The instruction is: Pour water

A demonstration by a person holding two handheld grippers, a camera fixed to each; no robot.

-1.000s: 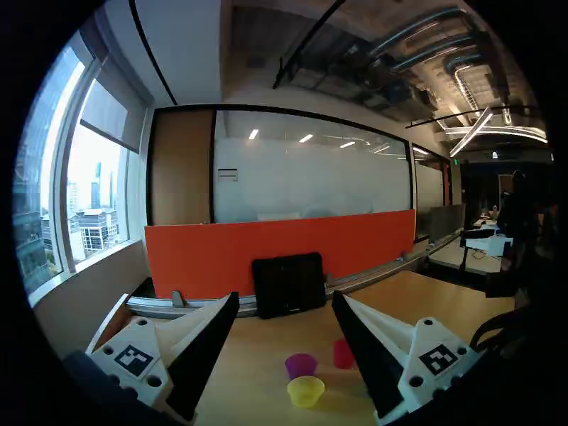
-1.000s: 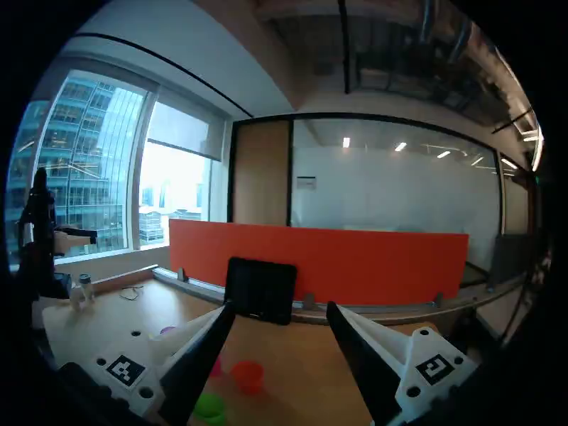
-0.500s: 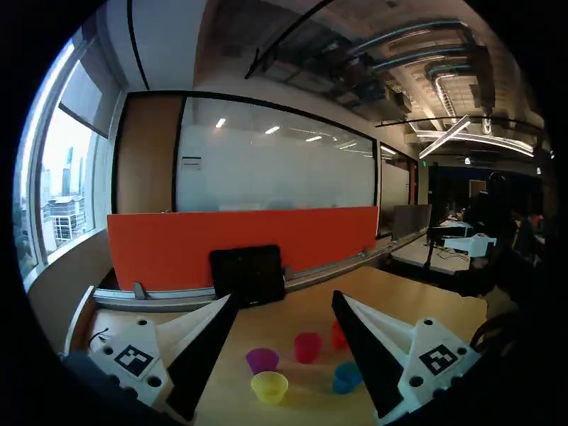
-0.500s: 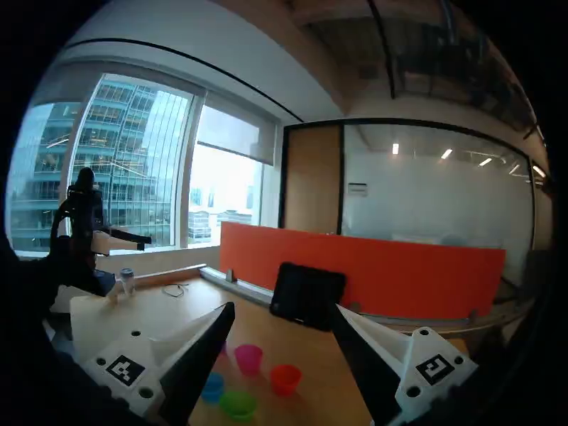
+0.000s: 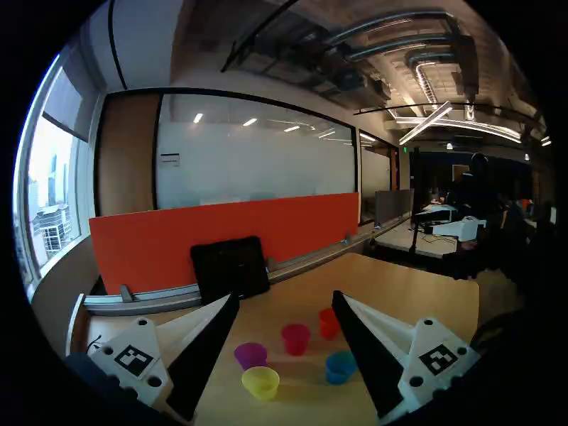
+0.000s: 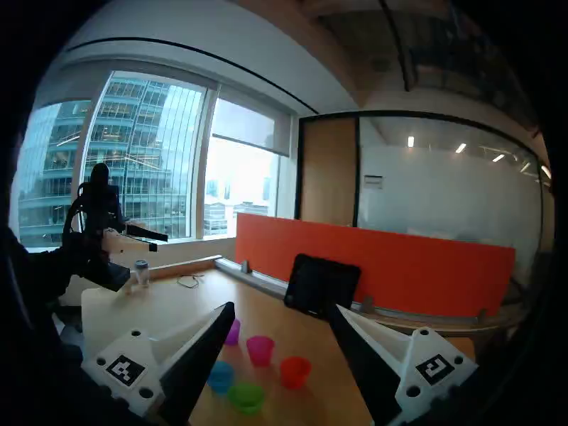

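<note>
Several small plastic cups stand grouped on the wooden desk [image 5: 397,284]. In the left gripper view they are purple [image 5: 250,353], pink [image 5: 295,338], red [image 5: 328,323], blue [image 5: 341,366] and yellow [image 5: 260,383], below and between my fingers. My left gripper [image 5: 284,296] is open and holds nothing. The right gripper view has the purple [image 6: 232,331], pink [image 6: 260,349], red [image 6: 295,371], blue [image 6: 221,376] and a green cup [image 6: 246,397]. My right gripper [image 6: 280,307] is open and empty above them. A small clear bottle [image 6: 141,272] stands far left on the desk.
A black tablet [image 5: 228,268] leans against the orange divider [image 5: 213,234] behind the cups. In the right gripper view, the other gripper [image 6: 131,240] and a dark sleeve [image 6: 42,266] are at the left by the windows, and a thin cable [image 6: 188,281] lies nearby. Other desks stand far right [image 5: 454,231].
The left view has swung right, bringing the blue and red cups into sight. The right view has swung left, showing more window, the bottle and the other gripper. Both grippers stay open.
</note>
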